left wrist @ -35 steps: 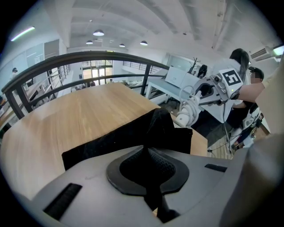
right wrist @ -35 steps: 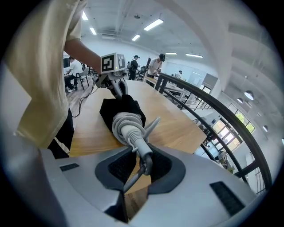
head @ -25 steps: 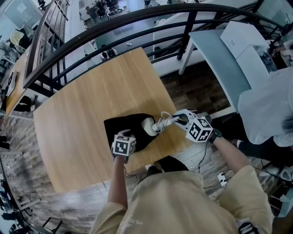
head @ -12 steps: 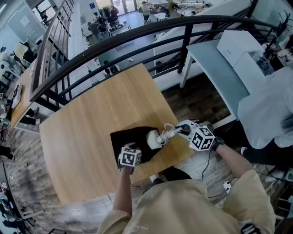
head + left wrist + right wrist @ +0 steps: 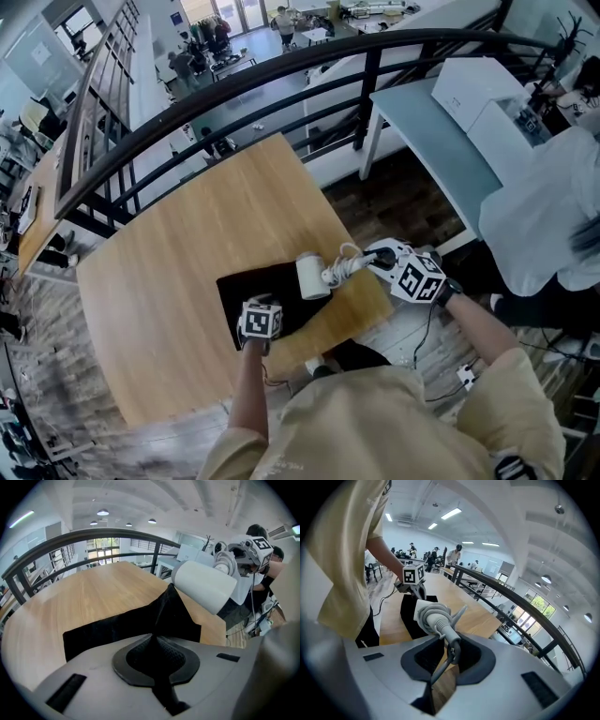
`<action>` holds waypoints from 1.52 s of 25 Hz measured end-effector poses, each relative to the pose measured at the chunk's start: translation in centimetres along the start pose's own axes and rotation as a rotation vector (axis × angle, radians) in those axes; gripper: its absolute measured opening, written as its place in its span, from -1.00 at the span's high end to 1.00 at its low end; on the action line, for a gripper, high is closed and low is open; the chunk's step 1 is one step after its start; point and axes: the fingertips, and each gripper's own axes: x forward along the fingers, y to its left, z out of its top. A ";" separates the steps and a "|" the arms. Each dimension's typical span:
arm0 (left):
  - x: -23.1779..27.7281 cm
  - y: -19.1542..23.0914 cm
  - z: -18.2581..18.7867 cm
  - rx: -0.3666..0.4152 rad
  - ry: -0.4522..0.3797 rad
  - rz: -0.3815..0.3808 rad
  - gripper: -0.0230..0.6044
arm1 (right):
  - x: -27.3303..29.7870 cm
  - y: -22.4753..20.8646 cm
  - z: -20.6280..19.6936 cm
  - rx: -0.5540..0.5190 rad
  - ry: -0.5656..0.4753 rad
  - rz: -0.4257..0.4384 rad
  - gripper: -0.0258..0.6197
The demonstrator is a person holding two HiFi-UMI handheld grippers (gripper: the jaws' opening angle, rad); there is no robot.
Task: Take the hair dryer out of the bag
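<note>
A flat black bag [image 5: 251, 286] lies on the wooden table [image 5: 178, 244] near its front edge. My left gripper [image 5: 263, 305] is shut on the bag's near side, the black cloth [image 5: 126, 623] pinched between its jaws. The white hair dryer [image 5: 315, 277] hangs over the bag's right end, clear of the cloth, barrel toward the bag [image 5: 411, 613]. My right gripper [image 5: 372, 258] is shut on the end of its handle [image 5: 440, 623], where the grey cord is wound. The left gripper view shows the barrel [image 5: 206, 585] just above the bag's raised corner.
The table's right corner and front edge are close to both grippers. A black curved railing [image 5: 281, 66] runs behind the table. A pale side table [image 5: 441, 141] with a white box [image 5: 483, 89] stands at the right, beside a person in white [image 5: 544, 216].
My right gripper has risen and drawn back to the right, pulling the hair dryer's barrel out of the bag's mouth. The left gripper has kept its hold on the bag.
</note>
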 end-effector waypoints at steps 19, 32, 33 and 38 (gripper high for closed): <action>-0.4 0.0 -0.2 -0.036 -0.016 -0.026 0.86 | 5.4 -0.5 -7.8 0.639 0.093 -0.593 0.71; -0.9 0.0 -0.7 -0.045 -0.034 -0.036 0.86 | 11.2 6.7 -9.5 0.976 0.178 -0.682 0.69; -1.0 -0.1 -0.7 -0.045 -0.037 -0.038 0.86 | 11.7 7.2 -9.5 0.976 0.192 -0.658 0.67; -1.1 -0.3 -1.2 -0.060 -0.052 -0.044 0.86 | 13.5 9.6 -9.6 0.962 0.252 -0.560 0.59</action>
